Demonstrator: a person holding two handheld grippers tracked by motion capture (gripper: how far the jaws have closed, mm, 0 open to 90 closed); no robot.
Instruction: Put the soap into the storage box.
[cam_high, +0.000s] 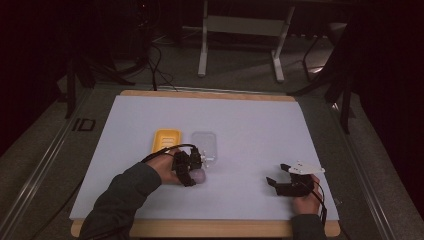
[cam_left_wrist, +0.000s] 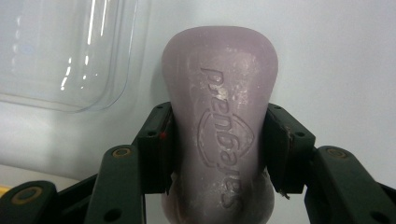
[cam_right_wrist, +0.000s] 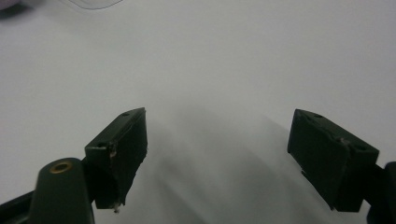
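A pale lilac soap bar (cam_left_wrist: 219, 121) with embossed lettering sits between the jaws of my left gripper (cam_left_wrist: 217, 149), which is shut on its waist. In the high view the same soap bar (cam_high: 200, 175) shows at the tip of the left gripper (cam_high: 192, 170), low over the white mat just in front of a clear plastic lid (cam_high: 205, 144). A yellow soap dish (cam_high: 165, 140) lies left of that lid. My right gripper (cam_high: 278, 175) rests at the front right, open, with bare mat between its jaws (cam_right_wrist: 217, 154).
The white mat (cam_high: 250, 125) covers a wooden table with its front edge (cam_high: 210, 229) near my arms. The clear lid's corner (cam_left_wrist: 65, 51) lies just ahead and left of the soap. Table legs and cables stand on the dark floor beyond.
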